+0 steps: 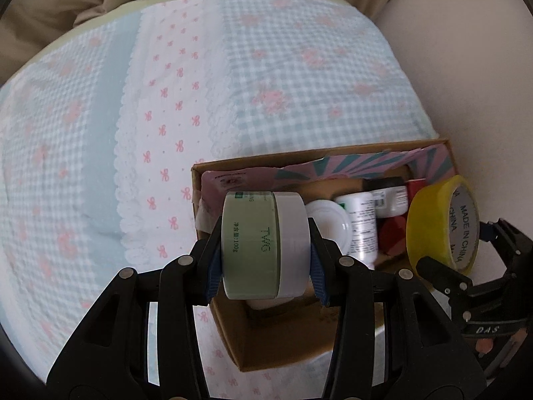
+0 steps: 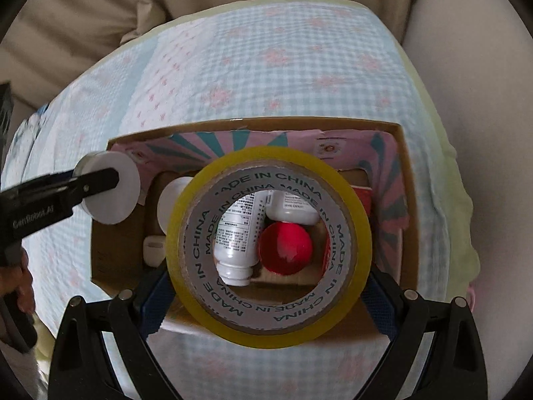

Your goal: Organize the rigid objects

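Nearest my left camera is a pale green jar (image 1: 256, 245) with a white lid, pinched end to end between my left fingers (image 1: 213, 260), base on one pad, lid on the other; it hangs over the near left corner of the cardboard box (image 1: 266, 343). My right fingers (image 2: 151, 296) stand wide but clamp one yellow tape roll (image 2: 268, 246) across its outer rim, held above the box's middle so I look through its core. That roll hides much of the contents: through and around it I count two white bottles (image 2: 233, 233) lying down, one red round cap (image 2: 285, 246), and a white lid (image 2: 173, 200) half cut off at the left. A small white thing at the box's left inner wall is too blurred to name, and a red shape behind the roll's right rim I cannot make out. My left gripper's (image 1: 265, 260) lower frame runs out of the picture. Pink and teal patterned paper (image 2: 213, 146) lines the box's far wall. It sits on a blue gingham cloth (image 1: 299, 66) with pink flowers and a white bow-print strip; beige cushions (image 2: 100, 6) lie beyond, and a pale, featureless surface fills the right edge.
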`<move>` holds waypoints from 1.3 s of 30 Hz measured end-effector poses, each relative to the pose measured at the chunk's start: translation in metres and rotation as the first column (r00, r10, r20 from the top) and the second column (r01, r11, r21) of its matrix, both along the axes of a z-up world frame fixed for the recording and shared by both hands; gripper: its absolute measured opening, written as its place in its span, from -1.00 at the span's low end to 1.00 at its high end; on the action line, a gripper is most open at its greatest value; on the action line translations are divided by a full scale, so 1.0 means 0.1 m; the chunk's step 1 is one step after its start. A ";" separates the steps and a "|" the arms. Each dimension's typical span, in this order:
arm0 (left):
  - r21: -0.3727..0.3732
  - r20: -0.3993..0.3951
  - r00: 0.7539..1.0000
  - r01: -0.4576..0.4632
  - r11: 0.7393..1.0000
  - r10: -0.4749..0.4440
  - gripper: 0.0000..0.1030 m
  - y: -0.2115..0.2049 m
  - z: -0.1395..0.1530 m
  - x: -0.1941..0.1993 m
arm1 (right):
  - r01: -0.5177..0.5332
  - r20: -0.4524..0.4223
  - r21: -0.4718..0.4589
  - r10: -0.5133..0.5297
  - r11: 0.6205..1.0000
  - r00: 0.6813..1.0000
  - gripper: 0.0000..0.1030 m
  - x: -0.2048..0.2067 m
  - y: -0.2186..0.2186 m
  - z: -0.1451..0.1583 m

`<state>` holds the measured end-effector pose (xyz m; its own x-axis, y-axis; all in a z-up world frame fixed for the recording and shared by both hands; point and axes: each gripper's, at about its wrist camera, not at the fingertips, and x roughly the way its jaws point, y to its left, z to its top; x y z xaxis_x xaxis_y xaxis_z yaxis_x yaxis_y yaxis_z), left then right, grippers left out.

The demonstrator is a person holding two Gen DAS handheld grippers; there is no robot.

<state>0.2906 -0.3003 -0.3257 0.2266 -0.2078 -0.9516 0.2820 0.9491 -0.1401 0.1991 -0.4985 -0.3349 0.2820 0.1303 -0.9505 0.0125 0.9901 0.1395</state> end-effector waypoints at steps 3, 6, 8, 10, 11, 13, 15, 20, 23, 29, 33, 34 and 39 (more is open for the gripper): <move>0.025 -0.004 1.000 0.018 1.000 -0.018 -0.23 -0.06 -0.04 0.00 | -0.046 0.010 0.003 0.046 0.999 0.999 0.87 0.01 0.02 -0.05; 0.024 -0.007 1.000 0.012 1.000 -0.011 -0.23 -0.08 -0.04 0.00 | -0.076 0.020 0.030 0.076 0.997 0.997 0.88 0.03 0.04 -0.07; 0.045 -0.007 1.000 0.009 0.999 -0.008 -0.20 -0.10 -0.03 0.00 | -0.067 0.022 0.027 0.066 0.997 0.998 0.90 0.05 0.03 -0.10; 0.071 0.023 0.999 0.024 0.997 -0.026 0.43 -0.14 0.05 -0.02 | -0.075 0.075 0.029 0.072 0.997 0.995 1.00 0.03 0.02 -0.05; 0.081 0.033 0.999 0.030 0.996 -0.033 0.95 -0.15 0.08 -0.02 | -0.076 0.102 0.027 0.073 0.997 0.992 1.00 0.02 0.02 -0.01; 0.066 0.052 0.998 0.036 0.997 -0.040 0.99 -0.15 0.14 -0.04 | -0.064 0.176 0.002 0.063 0.998 0.982 1.00 -0.03 0.00 0.09; 0.059 0.041 0.998 0.035 0.998 -0.037 0.99 -0.13 0.16 -0.03 | -0.055 0.173 -0.035 0.060 0.998 0.983 1.00 -0.04 -0.02 0.11; 0.062 0.051 0.998 0.034 0.997 -0.037 0.99 -0.10 0.20 -0.05 | -0.034 0.128 -0.053 0.040 0.998 0.991 1.00 -0.10 -0.07 0.09; 0.066 0.048 0.998 0.034 0.997 -0.037 0.99 -0.10 0.22 -0.06 | -0.012 0.114 -0.058 0.019 0.998 0.993 1.00 -0.10 -0.11 0.09; 0.065 0.052 0.997 0.045 0.997 -0.049 0.99 -0.07 0.29 -0.16 | 0.004 0.119 -0.081 0.006 0.997 0.993 1.00 -0.16 -0.10 0.15; 0.039 0.061 0.997 0.035 0.999 -0.038 0.99 0.01 0.44 -0.23 | 0.001 0.143 -0.096 0.013 0.995 0.990 1.00 -0.21 -0.04 0.29; 0.032 0.066 0.997 0.032 0.999 -0.034 0.99 0.04 0.48 -0.25 | -0.001 0.148 -0.099 0.015 0.995 0.989 1.00 -0.23 -0.02 0.33; 0.029 0.128 0.991 0.023 0.999 -0.026 0.99 0.23 0.95 -0.44 | -0.002 0.193 -0.112 0.023 0.994 0.981 1.00 -0.37 0.13 0.70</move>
